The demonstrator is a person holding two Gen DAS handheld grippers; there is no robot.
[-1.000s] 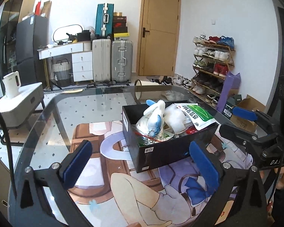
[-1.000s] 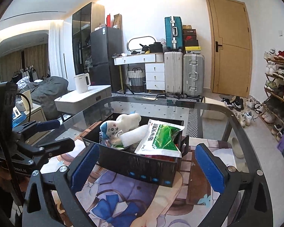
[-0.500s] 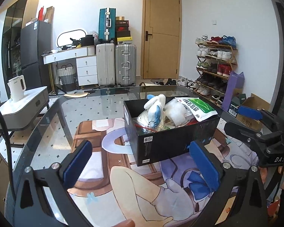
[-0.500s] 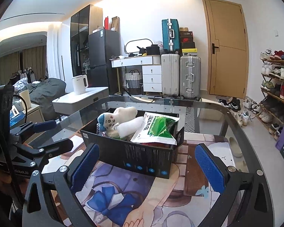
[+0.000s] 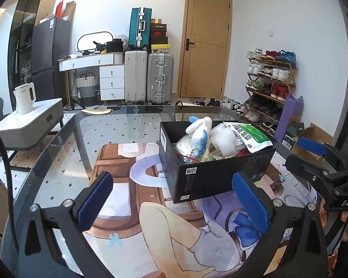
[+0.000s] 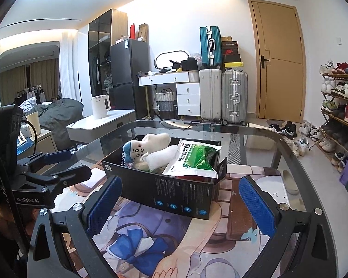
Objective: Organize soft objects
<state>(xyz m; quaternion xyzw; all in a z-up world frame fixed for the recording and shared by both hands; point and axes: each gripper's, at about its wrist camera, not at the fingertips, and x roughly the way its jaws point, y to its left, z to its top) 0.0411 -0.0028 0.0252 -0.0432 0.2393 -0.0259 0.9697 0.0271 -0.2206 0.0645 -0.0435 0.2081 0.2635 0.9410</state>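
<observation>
A black cardboard box point(image 5: 211, 178) point(image 6: 174, 192) stands on the printed mat on a glass table. It holds a white and blue plush toy point(image 5: 200, 131) point(image 6: 143, 147), a white bubble-wrap bundle point(image 5: 222, 139) point(image 6: 161, 157) and a green and white packet point(image 5: 249, 135) point(image 6: 194, 159). My left gripper point(image 5: 171, 203) is open and empty, held back from the box's near left corner. My right gripper point(image 6: 181, 205) is open and empty in front of the box's long side. Each gripper shows at the edge of the other's view.
The glass table point(image 5: 85, 143) has a rounded dark rim. A white side table with a kettle point(image 5: 25, 97) stands to the left. Suitcases point(image 5: 160, 78), a dresser and a door are behind. A shoe rack point(image 5: 269, 81) stands to the right.
Both grippers have drawn back and risen slightly from the box; the box and its contents have stayed put. Both stay open.
</observation>
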